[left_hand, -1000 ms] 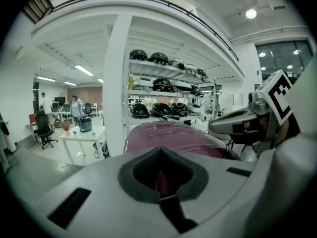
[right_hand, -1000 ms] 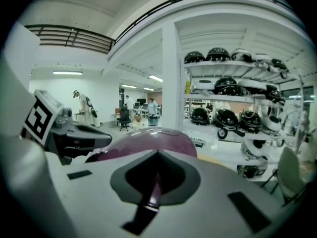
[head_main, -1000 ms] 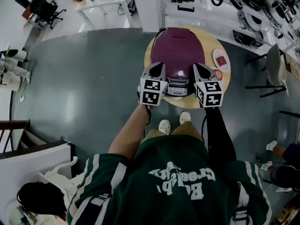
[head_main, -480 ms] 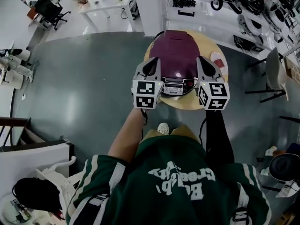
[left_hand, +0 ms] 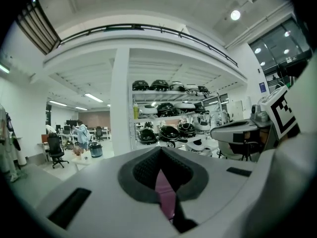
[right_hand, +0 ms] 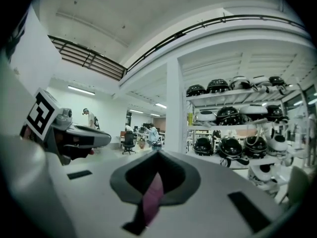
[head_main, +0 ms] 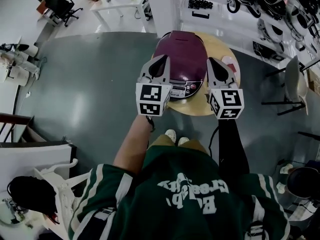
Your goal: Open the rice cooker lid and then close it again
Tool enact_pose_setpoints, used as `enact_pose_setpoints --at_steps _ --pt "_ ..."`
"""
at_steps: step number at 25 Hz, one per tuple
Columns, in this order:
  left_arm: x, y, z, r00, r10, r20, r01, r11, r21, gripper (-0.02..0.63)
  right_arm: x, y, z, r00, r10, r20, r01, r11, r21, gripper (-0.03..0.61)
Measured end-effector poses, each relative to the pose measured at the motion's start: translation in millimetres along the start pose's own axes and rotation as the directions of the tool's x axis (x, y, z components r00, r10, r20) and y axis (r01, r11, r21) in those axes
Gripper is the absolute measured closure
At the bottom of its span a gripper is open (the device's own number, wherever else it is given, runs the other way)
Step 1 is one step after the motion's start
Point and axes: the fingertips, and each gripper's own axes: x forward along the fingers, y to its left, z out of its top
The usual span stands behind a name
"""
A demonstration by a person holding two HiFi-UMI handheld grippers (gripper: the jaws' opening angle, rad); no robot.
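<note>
The rice cooker [head_main: 181,54] stands on a round wooden table [head_main: 220,44], its maroon lid down and its control panel [head_main: 179,89] facing me. My left gripper [head_main: 161,60] hangs above the cooker's left side and my right gripper [head_main: 214,62] above its right side; neither touches it. Both hold nothing, with their jaws together at the tips. In the left gripper view the jaws [left_hand: 161,152] leave only a thin slit through which maroon shows. The right gripper view shows the same narrow maroon sliver between its jaws [right_hand: 156,155].
A small red and white dish [head_main: 228,62] lies on the table right of the cooker. A grey chair [head_main: 295,79] stands further right. Shelves with several other cookers [head_main: 265,4] run along the back. A white table [head_main: 117,1] sits at the back left.
Both grippers have risen toward my head and spread apart, from in front of the cooker's panel to either side of the lid. The lid stays down.
</note>
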Motion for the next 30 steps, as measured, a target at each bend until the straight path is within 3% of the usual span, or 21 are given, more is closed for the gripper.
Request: enact_pose_setpoints --at_steps 6,14,30 --pt "-17.0 -9.5 5.3 0.999 0.036 0.018 -0.036 0.999 0.017 0.614 -20.5 -10.1 8.8 0.998 -0.016 0.054 0.016 1.000 0.000 0.575" --pt "-38.2 -7.8 9.2 0.997 0.074 0.036 -0.075 0.997 0.017 0.614 -32.8 -1.1 8.3 0.998 -0.004 0.056 0.005 1.000 -0.017 0.575" --pt "-54.2 -26.8 11.3 0.996 0.052 0.076 -0.054 0.998 0.020 0.614 -40.2 11.4 -1.8 0.999 0.038 0.025 -0.036 0.998 -0.053 0.575"
